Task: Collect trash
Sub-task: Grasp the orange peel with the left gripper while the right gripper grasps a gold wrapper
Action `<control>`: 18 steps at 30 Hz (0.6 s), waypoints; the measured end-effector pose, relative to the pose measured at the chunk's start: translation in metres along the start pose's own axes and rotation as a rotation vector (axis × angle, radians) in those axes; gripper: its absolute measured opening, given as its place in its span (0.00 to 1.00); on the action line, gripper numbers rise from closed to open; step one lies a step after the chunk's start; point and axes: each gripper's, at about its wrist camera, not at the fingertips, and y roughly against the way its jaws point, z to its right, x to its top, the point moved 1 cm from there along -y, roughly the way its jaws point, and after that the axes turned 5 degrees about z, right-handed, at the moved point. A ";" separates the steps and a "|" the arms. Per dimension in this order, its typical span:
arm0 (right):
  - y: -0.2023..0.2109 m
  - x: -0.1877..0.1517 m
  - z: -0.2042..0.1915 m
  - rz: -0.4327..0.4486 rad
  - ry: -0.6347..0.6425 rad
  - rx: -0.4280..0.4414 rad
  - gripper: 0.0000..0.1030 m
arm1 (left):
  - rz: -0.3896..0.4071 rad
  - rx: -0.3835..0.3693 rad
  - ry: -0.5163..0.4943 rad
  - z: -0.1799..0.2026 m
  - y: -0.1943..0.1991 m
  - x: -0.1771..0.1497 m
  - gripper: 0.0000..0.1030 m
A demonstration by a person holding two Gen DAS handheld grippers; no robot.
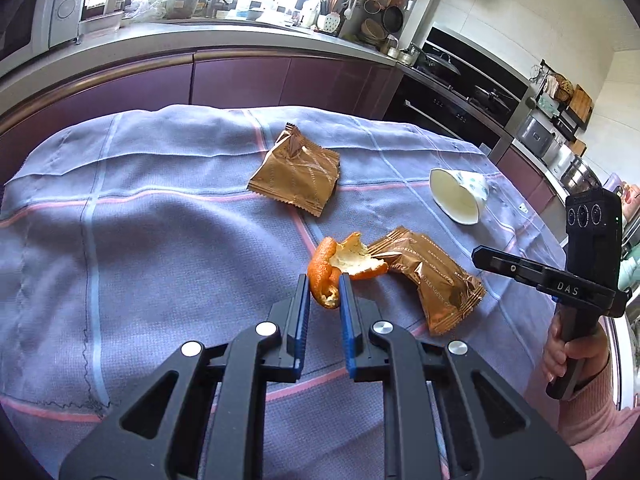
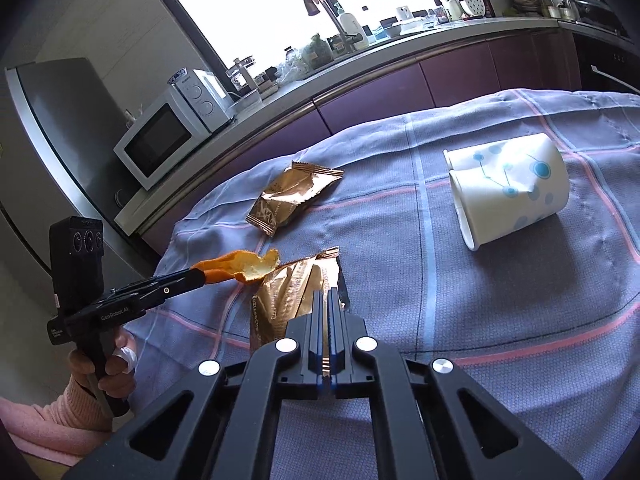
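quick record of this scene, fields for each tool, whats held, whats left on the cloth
left tool: shut on peel
right tool: shut on near wrapper
left on cloth: far wrapper, cup
cup state: lying on its side, crumpled
bin: none in view

orange peel (image 1: 340, 266), brown wrappers (image 1: 294, 172), blue-dotted white cup (image 2: 508, 188)

Home kitchen, microwave (image 2: 160, 140), stove (image 1: 460, 76), faucet (image 2: 320, 8)
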 end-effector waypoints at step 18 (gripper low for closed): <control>-0.020 -0.024 -0.021 -0.077 0.075 -0.075 0.04 | -0.012 -0.001 0.027 -0.012 0.009 -0.017 0.14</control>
